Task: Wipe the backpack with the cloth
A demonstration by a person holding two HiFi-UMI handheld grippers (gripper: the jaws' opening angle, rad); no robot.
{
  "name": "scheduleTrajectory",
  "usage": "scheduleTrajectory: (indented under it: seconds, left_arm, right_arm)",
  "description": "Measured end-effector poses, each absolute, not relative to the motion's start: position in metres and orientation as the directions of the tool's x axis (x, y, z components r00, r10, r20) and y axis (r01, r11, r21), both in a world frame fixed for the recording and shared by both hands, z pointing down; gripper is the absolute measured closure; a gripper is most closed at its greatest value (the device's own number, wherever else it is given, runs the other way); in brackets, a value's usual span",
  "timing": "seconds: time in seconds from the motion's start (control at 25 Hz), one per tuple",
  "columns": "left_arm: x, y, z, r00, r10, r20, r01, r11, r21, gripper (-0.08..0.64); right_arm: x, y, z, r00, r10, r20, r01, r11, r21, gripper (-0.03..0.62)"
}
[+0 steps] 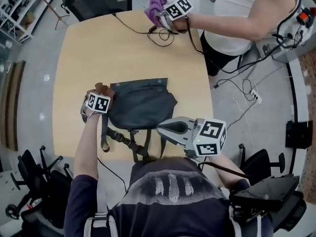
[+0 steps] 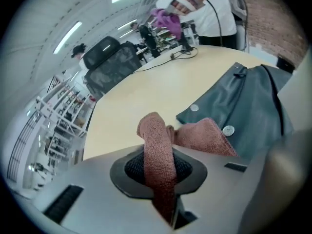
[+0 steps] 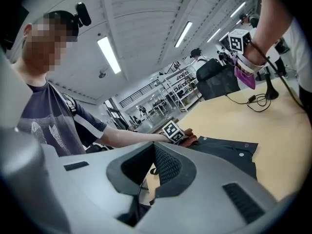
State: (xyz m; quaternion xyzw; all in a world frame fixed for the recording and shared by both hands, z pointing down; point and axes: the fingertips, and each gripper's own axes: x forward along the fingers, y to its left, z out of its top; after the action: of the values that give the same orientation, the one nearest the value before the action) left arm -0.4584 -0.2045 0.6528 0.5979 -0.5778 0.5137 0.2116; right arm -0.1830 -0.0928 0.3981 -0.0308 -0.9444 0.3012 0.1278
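A dark grey backpack (image 1: 143, 105) lies flat in the middle of the wooden table, its straps hanging over the near edge. My left gripper (image 1: 100, 94) is at the backpack's left top corner, shut on a reddish-brown cloth (image 1: 101, 87). In the left gripper view the cloth (image 2: 158, 152) runs between the jaws of the left gripper (image 2: 158, 172), and its free end rests on the flap of the backpack (image 2: 253, 106), next to two snaps. My right gripper (image 1: 164, 128) hovers over the backpack's near right side, shut and holding nothing. In the right gripper view the right gripper (image 3: 155, 155) points toward the backpack (image 3: 229, 152).
A second person stands at the far right of the table (image 1: 79, 53), holding another gripper (image 1: 173, 11) with a purple cloth (image 1: 156, 5). Black cables (image 1: 158, 33) lie on the far part of the table. Office chairs stand behind the table and at my sides.
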Motion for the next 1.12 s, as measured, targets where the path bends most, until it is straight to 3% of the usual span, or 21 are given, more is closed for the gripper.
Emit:
scheduleTrajectory:
  seconds: [0.56,0.72,1.12]
  left_arm:
    - [-0.463,-0.159,0.643,-0.205,-0.464,0.861,-0.967,-0.037,-0.251,0.503]
    - [-0.430,-0.174,0.642,-0.186,-0.459,0.869,-0.960,-0.102,-0.259,0.505]
    - [-0.285,-0.232,0.631,0.090,-0.375,0.923,-0.937,-0.346,-0.049,0.503]
  right_arm:
    - [-0.190,-0.082,0.392,-0.970,0.176,0.169,0.042,0.802,-0.596,0.591]
    - [-0.171,-0.088,0.394,-0.979,0.129,0.155,0.007,0.790,-0.614,0.591]
    - [-0.123,-0.095,0.403,-0.991,0.056,0.118,-0.035,0.758,-0.651,0.591]
